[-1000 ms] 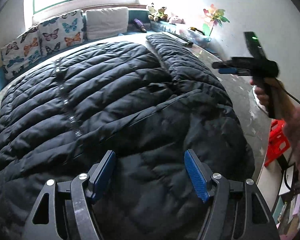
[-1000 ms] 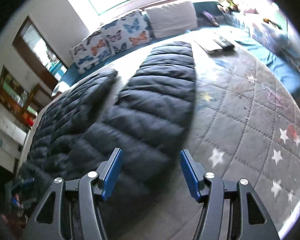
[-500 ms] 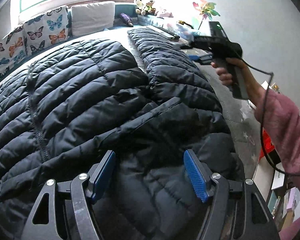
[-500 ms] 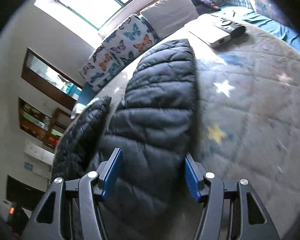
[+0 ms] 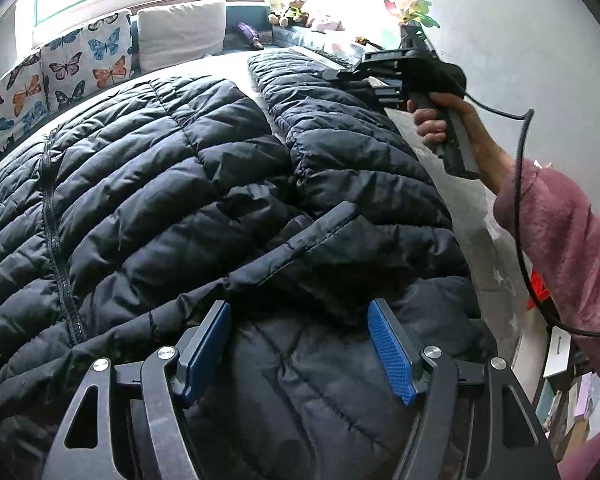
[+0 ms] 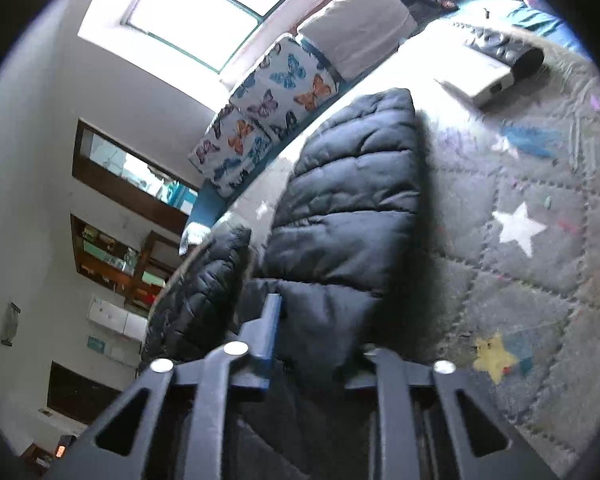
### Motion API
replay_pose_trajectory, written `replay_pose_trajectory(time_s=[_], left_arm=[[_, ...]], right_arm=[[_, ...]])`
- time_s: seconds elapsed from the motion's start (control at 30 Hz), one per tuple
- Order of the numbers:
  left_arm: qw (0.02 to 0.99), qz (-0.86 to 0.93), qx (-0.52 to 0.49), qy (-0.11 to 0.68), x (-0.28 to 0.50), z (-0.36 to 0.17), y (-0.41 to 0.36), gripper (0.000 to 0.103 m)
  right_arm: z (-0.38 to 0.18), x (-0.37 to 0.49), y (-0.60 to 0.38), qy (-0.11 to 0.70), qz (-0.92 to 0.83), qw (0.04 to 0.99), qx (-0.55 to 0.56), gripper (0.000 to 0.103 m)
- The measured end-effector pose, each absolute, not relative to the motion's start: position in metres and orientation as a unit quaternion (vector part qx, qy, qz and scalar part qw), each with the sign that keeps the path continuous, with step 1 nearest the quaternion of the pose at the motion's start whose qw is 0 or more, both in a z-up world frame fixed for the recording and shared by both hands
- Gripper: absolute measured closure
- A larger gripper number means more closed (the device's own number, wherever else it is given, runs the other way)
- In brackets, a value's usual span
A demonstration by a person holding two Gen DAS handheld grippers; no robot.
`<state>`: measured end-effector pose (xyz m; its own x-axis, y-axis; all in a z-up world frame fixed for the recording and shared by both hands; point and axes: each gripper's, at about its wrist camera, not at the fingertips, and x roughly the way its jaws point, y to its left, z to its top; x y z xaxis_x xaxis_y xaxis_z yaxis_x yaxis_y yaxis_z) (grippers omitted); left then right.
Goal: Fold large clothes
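My left gripper (image 5: 299,347) hovers just above the black puffer jacket (image 5: 172,184), its blue pads wide apart with nothing between them, over the bunched hood end nearest me. The jacket lies spread front-up across the grey star-print quilt (image 6: 540,240), zipper (image 5: 56,240) running away from me on the left, and one sleeve (image 6: 352,200) stretching out toward the butterfly cushions (image 5: 80,64) at the far side of the quilt. My right gripper (image 6: 316,328) has come together on that sleeve, the padded fabric pinched between its fingers; the right finger is mostly hidden behind the cloth. From the left camera I see my right hand (image 5: 440,120) holding its handle beside the sleeve's outer edge. A white box (image 6: 480,76) rests on the quilt beyond the sleeve.
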<state>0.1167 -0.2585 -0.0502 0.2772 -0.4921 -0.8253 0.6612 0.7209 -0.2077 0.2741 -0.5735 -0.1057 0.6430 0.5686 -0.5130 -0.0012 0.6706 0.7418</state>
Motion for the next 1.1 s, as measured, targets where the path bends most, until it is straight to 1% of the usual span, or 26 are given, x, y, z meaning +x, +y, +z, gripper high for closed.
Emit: replay_pose_trajectory(time_s=[0.2, 0.27, 0.47, 0.53, 0.73, 0.87, 1.0, 1.1], left_arm=[[0.809, -0.371, 0.064, 0.451, 0.109, -0.027, -0.257, 0.030], [0.807, -0.387, 0.057, 0.442, 0.104, -0.023, -0.262, 0.031], [0.773, -0.411, 0.055, 0.481, 0.112, -0.046, -0.281, 0.033], [0.771, -0.415, 0.041, 0.481, 0.113, -0.040, -0.273, 0.032], [0.819, -0.392, 0.041, 0.416, 0.082, 0.014, -0.205, 0.032], [0.873, -0.327, 0.052, 0.358, 0.052, 0.047, -0.128, 0.031], [0.903, -0.266, 0.041, 0.335, 0.036, 0.055, -0.052, 0.031], [0.911, -0.227, 0.021, 0.343, 0.025, 0.043, -0.005, 0.031]], right_arm=[[-0.058, 0.241, -0.578, 0.340, 0.166, 0.857, 0.349, 0.087], [-0.043, 0.229, -0.578, 0.326, 0.163, 0.865, 0.345, 0.087], [0.004, 0.191, -0.558, 0.293, 0.155, 0.890, 0.314, 0.087], [0.019, 0.178, -0.549, 0.282, 0.159, 0.896, 0.305, 0.087], [0.068, 0.139, -0.494, 0.255, 0.190, 0.917, 0.242, 0.087], [0.088, 0.112, -0.433, 0.242, 0.230, 0.925, 0.181, 0.087], [0.090, 0.087, -0.356, 0.243, 0.268, 0.928, 0.092, 0.087], [0.071, 0.072, -0.294, 0.260, 0.285, 0.922, 0.014, 0.087]])
